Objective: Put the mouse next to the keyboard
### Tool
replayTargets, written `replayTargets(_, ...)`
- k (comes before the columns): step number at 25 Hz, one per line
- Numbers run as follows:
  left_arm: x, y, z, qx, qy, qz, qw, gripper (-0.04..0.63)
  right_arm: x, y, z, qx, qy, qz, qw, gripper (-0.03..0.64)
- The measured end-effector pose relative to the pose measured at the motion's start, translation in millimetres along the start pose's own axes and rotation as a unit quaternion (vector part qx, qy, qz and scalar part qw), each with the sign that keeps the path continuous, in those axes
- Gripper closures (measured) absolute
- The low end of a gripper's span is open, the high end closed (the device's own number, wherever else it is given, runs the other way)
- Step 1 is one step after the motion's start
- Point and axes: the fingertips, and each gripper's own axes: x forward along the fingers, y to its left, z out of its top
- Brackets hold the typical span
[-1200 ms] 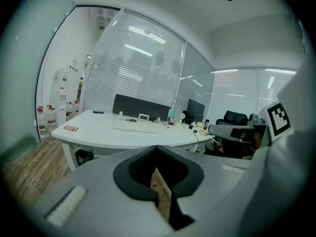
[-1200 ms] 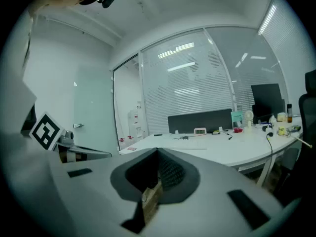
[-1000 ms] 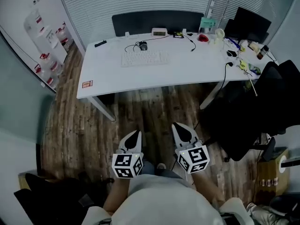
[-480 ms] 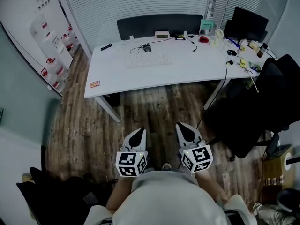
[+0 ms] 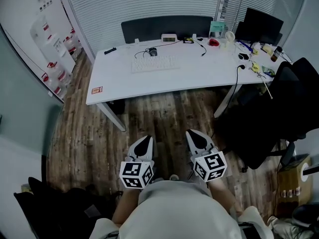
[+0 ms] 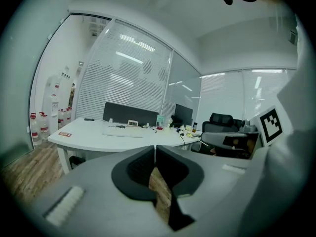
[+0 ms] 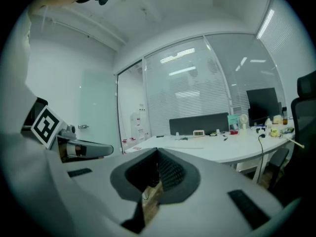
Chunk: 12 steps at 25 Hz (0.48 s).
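A dark mouse (image 5: 152,51) with a cable lies on the white desk (image 5: 199,76), just behind the white keyboard (image 5: 152,63). Both are far from me, across a stretch of wooden floor. My left gripper (image 5: 144,142) and right gripper (image 5: 194,135) are held side by side low in the head view, close to my body, pointing toward the desk. Both are shut with nothing between the jaws. From the left gripper (image 6: 155,147) view, the keyboard (image 6: 122,131) shows small on the distant desk. From the right gripper (image 7: 157,153) view, the desk (image 7: 222,147) is visible but the mouse is too small to tell.
A black office chair (image 5: 271,118) stands right of the desk, with a cable (image 5: 234,86) hanging off the desk edge near it. A monitor (image 5: 261,24), small clutter and a dark panel (image 5: 167,26) line the back. A red card (image 5: 96,89) lies at the desk's left corner. Water bottles (image 5: 50,49) stand left.
Both grippers stay shut and side by side. They have shifted only slightly, and the head view has swung a little, so the desk sits a bit differently in the picture.
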Motion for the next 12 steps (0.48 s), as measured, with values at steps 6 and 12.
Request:
replayTargets(6, 8, -3, 3, -0.002, -0.015, 0.004, 0.9999, 0.476, 0, -14, 1, 0.006, -0.003, 0.021, 1.000, 0.473)
replayTargets(12, 15, -12, -1, -0.005, -0.013, -0.002, 0.9999, 0.393, 5, -26, -6, 0.019, 0.011, 0.028, 0.999, 0.349)
